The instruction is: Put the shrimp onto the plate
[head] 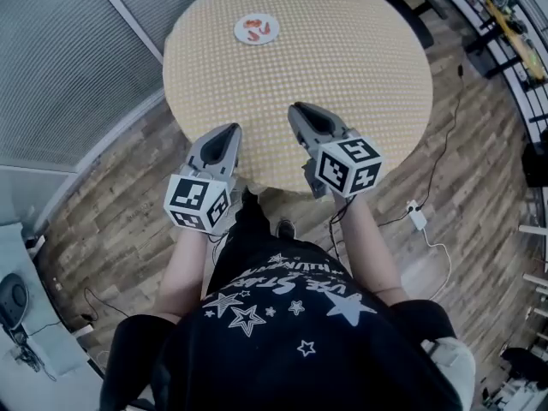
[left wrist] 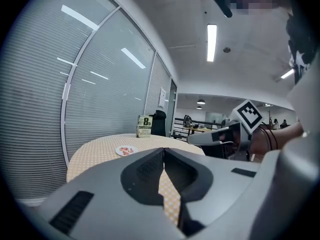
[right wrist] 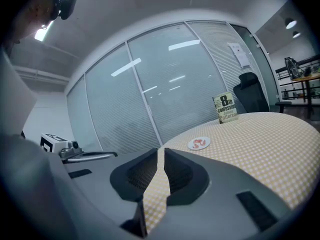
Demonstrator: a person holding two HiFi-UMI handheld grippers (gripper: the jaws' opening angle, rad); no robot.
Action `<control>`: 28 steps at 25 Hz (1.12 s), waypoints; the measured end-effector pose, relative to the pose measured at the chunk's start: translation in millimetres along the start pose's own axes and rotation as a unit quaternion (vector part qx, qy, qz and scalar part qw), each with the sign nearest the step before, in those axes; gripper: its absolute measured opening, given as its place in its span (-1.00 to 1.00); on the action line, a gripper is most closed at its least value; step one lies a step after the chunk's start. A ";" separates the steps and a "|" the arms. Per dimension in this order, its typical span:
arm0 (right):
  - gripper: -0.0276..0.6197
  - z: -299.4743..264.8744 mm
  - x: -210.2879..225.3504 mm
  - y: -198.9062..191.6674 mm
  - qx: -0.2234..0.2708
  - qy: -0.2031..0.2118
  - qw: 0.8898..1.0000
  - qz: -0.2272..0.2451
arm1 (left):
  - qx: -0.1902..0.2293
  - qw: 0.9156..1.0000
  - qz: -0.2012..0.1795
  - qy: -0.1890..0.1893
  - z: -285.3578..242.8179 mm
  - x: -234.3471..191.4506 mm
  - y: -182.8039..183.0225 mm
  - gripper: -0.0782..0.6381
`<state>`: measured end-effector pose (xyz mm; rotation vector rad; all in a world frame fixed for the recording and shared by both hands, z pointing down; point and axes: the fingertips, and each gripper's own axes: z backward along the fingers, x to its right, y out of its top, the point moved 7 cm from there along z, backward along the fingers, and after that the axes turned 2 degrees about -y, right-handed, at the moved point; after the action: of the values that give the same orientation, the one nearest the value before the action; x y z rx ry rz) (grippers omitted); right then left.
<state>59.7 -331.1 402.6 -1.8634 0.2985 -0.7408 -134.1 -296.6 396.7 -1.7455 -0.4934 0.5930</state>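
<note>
A small white plate point(head: 241, 35) sits on the far left part of the round yellow-checked table point(head: 360, 67), with red shrimp point(head: 256, 29) lying on it. The plate also shows in the left gripper view point(left wrist: 126, 150) and the right gripper view point(right wrist: 199, 143). Both grippers hover at the table's near edge, well short of the plate. My left gripper point(head: 231, 129) is shut and holds nothing. My right gripper point(head: 297, 108) is also shut and empty, with only a thin slit between its tips point(right wrist: 161, 151).
A book point(right wrist: 226, 108) stands upright at the table's far edge, with a black office chair point(right wrist: 250, 98) behind it. A glass wall with blinds point(head: 77, 50) runs along the left. Cables and a power strip point(head: 418, 217) lie on the wooden floor at the right.
</note>
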 end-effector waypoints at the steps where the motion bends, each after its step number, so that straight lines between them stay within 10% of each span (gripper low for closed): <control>1: -0.75 6.9 -3.5 0.9 0.005 0.004 1.000 0.002 | 0.004 1.000 -0.002 0.004 5.9 6.0 1.5 -0.76; 28: -0.83 88.8 -77.3 -15.2 0.021 -0.006 0.999 0.030 | 0.035 0.999 -0.027 0.000 112.9 72.3 1.5 -0.76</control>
<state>52.3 -218.0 367.1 -1.8111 0.3285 -0.6891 -147.7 -167.7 362.7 -1.6612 -0.5140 0.5654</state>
